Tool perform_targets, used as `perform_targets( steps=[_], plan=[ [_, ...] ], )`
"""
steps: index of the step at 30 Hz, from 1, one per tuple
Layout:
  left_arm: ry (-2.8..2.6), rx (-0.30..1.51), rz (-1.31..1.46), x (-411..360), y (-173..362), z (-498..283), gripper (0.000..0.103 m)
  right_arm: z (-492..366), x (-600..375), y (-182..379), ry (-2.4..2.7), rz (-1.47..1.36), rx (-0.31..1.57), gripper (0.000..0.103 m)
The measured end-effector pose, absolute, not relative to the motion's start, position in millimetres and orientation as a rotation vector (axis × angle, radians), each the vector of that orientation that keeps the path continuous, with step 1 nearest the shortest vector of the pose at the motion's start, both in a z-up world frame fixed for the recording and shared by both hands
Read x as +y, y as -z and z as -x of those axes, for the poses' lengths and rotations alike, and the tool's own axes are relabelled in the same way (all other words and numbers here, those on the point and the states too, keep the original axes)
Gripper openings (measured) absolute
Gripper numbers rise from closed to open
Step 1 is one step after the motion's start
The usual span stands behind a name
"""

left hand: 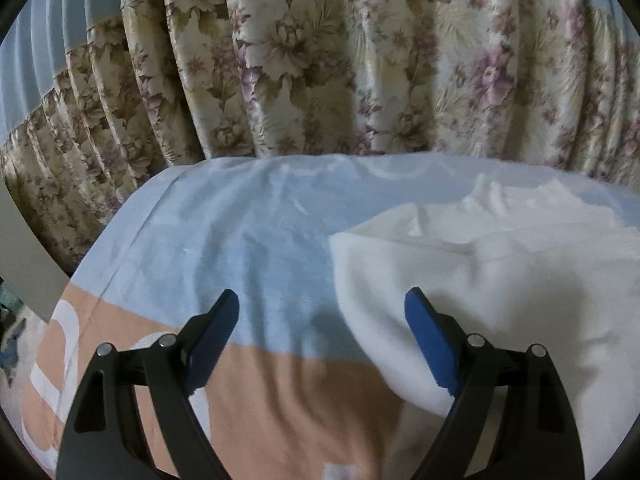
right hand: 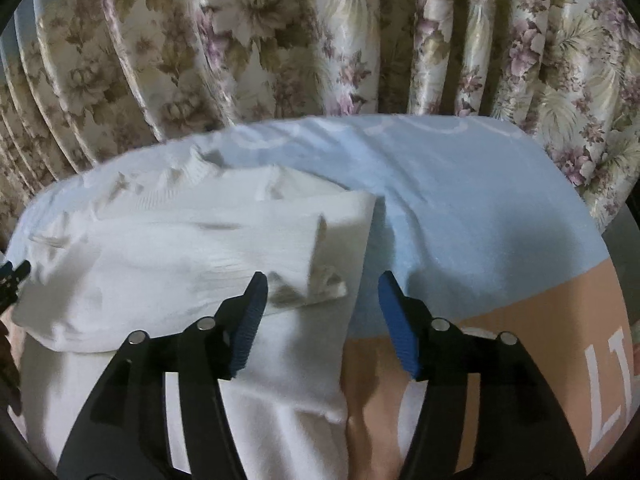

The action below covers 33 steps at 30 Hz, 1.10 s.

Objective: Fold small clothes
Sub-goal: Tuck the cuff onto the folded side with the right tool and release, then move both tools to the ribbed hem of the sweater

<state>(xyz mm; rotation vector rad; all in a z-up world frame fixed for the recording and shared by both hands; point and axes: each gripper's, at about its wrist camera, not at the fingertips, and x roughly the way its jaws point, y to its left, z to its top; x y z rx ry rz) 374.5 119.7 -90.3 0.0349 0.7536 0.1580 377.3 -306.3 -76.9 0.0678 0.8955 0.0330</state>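
A white knit garment point(right hand: 192, 256) lies partly folded on a blue and peach cloth point(right hand: 460, 216); a sleeve is folded across its body. It also shows in the left wrist view point(left hand: 500, 272) at the right. My left gripper point(left hand: 322, 300) is open and empty, its right finger over the garment's left edge. My right gripper point(right hand: 322, 284) is open and empty above the garment's right edge, near the folded cuff point(right hand: 320, 284). The left gripper's tip point(right hand: 12, 276) shows at the far left of the right wrist view.
The blue and peach cloth point(left hand: 248, 240) with white letters covers the surface. A flowered curtain point(left hand: 320, 60) hangs close behind the far edge, also in the right wrist view point(right hand: 320, 40). A pale panel point(left hand: 24, 264) stands at the left.
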Motion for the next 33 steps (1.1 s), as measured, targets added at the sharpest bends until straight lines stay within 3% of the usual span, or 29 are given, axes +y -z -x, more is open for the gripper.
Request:
perform_targets(
  steps=[5, 11, 17, 24, 33],
  plan=[
    [-0.049, 0.74, -0.075, 95, 79, -360, 0.086, -353, -294, 53, -0.076, -0.037, 0.822, 0.076],
    [-0.094, 0.872, -0.184, 86, 116, -363, 0.087, -326, -285, 35, -0.114, -0.049, 0.799, 0.077],
    [-0.053, 0.797, -0.157, 83, 97, -340, 0.086, -292, -280, 27, -0.122, -0.058, 0.762, 0.08],
    [0.044, 0.738, 0.023, 75, 62, -279, 0.086, -250, -264, 28, -0.158, -0.099, 0.746, 0.084],
    [-0.016, 0.69, 0.055, 66, 47, -185, 0.086, -181, -245, 36, -0.203, -0.093, 0.746, 0.086]
  ],
)
